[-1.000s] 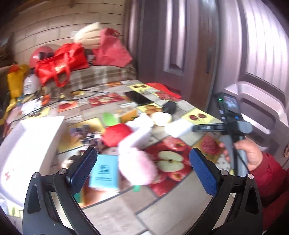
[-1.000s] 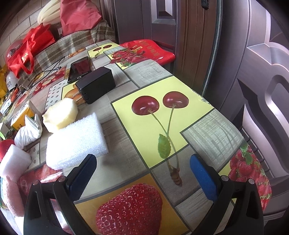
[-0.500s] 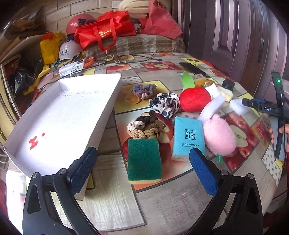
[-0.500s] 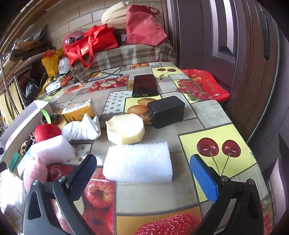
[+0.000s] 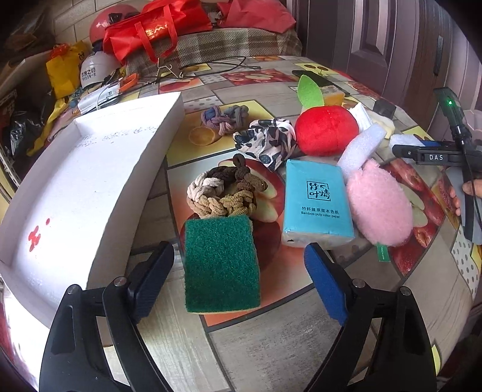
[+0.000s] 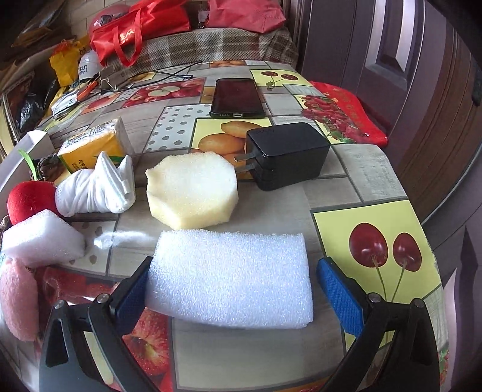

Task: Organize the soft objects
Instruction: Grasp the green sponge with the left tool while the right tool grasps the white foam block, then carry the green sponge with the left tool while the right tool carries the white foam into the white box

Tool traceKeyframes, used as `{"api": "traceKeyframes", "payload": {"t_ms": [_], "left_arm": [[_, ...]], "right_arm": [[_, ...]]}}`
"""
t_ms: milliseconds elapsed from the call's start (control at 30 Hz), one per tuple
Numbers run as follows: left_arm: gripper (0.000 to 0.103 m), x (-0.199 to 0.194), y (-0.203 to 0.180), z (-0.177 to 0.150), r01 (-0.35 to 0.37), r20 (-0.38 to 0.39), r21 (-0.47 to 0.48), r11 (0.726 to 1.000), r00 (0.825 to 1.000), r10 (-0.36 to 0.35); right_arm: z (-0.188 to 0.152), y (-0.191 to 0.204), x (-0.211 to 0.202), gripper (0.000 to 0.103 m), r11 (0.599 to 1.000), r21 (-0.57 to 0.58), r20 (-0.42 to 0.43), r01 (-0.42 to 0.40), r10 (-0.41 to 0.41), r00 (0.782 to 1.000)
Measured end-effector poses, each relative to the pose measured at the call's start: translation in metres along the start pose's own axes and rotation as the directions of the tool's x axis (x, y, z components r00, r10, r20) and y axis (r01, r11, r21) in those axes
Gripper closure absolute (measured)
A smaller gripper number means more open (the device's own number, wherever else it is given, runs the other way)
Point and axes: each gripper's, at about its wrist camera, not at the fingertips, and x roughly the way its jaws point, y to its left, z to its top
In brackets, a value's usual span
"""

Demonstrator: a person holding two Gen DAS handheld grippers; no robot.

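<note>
My left gripper [image 5: 239, 282] is open, its jaws either side of a green sponge [image 5: 221, 263] lying on the table. Beyond it lie a braided brown rope ring [image 5: 224, 193], a blue tissue pack [image 5: 316, 202], a pink plush [image 5: 378, 202], a red plush apple [image 5: 325, 131], a patterned cloth [image 5: 266, 141] and a white foam tray [image 5: 75, 193] to the left. My right gripper [image 6: 235, 286] is open around a white foam block [image 6: 232, 276]. A yellow round sponge [image 6: 192, 190], a white cloth [image 6: 96, 187] and a white sponge [image 6: 39, 238] lie beyond.
A black charger [image 6: 286, 155] and a phone [image 6: 238, 98] lie behind the yellow sponge. An orange tissue pack [image 6: 90, 146] is at left. Red bags [image 5: 156, 27], a helmet [image 5: 93, 71] and cables [image 5: 211, 64] crowd the table's far end. A door stands to the right.
Both grippers have swung left and come down closer to the table. The left now frames the green sponge; the right now frames the white foam block.
</note>
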Motion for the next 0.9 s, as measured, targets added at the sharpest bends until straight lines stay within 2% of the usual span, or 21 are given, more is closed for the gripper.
{"api": "traceKeyframes", "payload": {"t_ms": [67,100,167,233,367,500,567,700,767,800,900], "left_arm": [[0.031,0.003,0.001,0.0,0.012,-0.02,-0.005,1.0,1.0,-0.012],[0.034,0.005,0.002,0.0,0.018,-0.027,-0.01,1.0,0.999,-0.019],[0.047,0.006,0.003,0.001,0.028,-0.025,-0.015,1.0,0.999,-0.028],[0.063,0.004,0.004,0.001,0.044,-0.012,-0.02,0.999,0.999,-0.044],[0.063,-0.006,0.005,-0.001,0.041,0.044,-0.027,0.999,0.998,-0.04],[0.063,-0.027,0.001,-0.005,0.008,0.147,-0.013,1.0,0.989,-0.006],[0.063,-0.039,-0.003,-0.008,-0.028,0.209,-0.004,1.0,0.977,0.028],[0.063,-0.06,0.0,-0.014,-0.091,0.327,-0.024,0.996,0.94,0.094],[0.063,-0.068,0.007,-0.017,-0.11,0.368,-0.062,0.992,0.921,0.126],[0.063,-0.072,0.013,-0.019,-0.098,0.384,-0.087,0.991,0.915,0.124],[0.063,-0.081,0.027,-0.026,-0.105,0.421,-0.157,0.982,0.892,0.163]], "right_arm": [[0.0,0.0,0.0,0.001,1.0,-0.001,0.004,-0.001,0.001,1.0],[0.0,0.001,-0.001,0.005,1.0,-0.002,0.008,-0.006,0.006,1.0],[0.0,0.002,-0.002,0.012,1.0,-0.008,0.022,-0.008,0.009,1.0],[0.0,0.002,-0.003,0.012,1.0,-0.007,0.027,-0.01,0.01,1.0],[-0.001,-0.002,-0.01,0.013,0.999,0.02,0.066,-0.028,0.027,0.997],[-0.006,-0.007,-0.034,0.013,0.996,0.071,0.187,-0.062,0.048,0.981],[-0.012,-0.005,-0.051,0.013,0.993,0.089,0.277,-0.078,0.05,0.96],[-0.024,0.011,-0.081,0.013,0.99,0.078,0.442,-0.116,0.07,0.894],[-0.026,0.023,-0.09,0.013,0.989,0.051,0.477,-0.142,0.1,0.873],[-0.026,0.03,-0.093,0.013,0.987,0.039,0.491,-0.155,0.116,0.863],[-0.027,0.052,-0.098,0.013,0.984,-0.012,0.508,-0.176,0.158,0.847]]}}
